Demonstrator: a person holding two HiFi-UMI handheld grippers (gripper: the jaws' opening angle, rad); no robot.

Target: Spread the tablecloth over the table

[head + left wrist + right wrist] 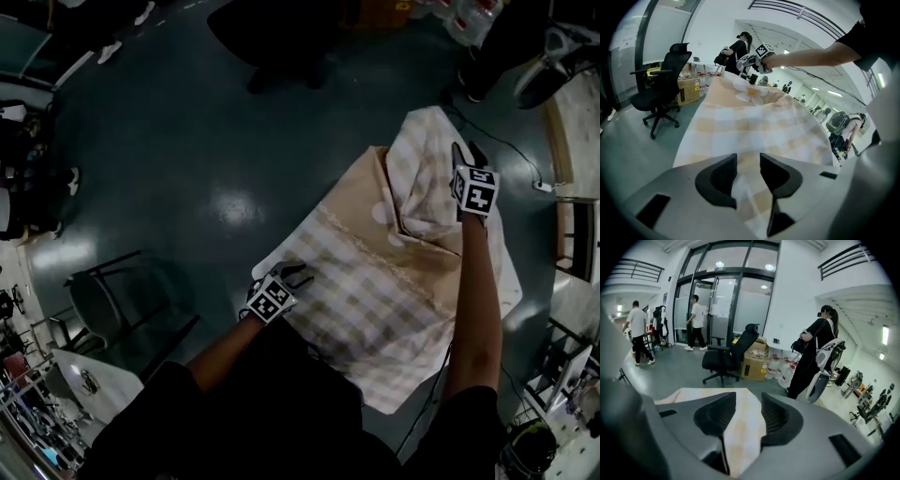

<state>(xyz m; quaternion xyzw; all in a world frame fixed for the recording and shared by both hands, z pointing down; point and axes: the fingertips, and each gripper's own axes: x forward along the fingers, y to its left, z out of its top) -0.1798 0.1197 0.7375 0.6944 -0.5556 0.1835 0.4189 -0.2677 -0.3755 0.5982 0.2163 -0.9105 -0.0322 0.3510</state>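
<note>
A black office chair (727, 357) stands on the dark grey-green floor (187, 141), just beside a cardboard box (756, 365). Packs of water bottles (780, 370) sit next to the box. A person in black (813, 350) stands to the right of the bottles. Farther back, a person in a white shirt (697, 317) stands by the tall glass doors (724, 301), and a second white-shirted person (636, 329) stands well to the left. Seen from the head view, a black cable (502, 141) snakes across the floor, a bright lamp reflection (234, 206) shines on it, and a dark framed chair (117, 300) sits at the left.
</note>
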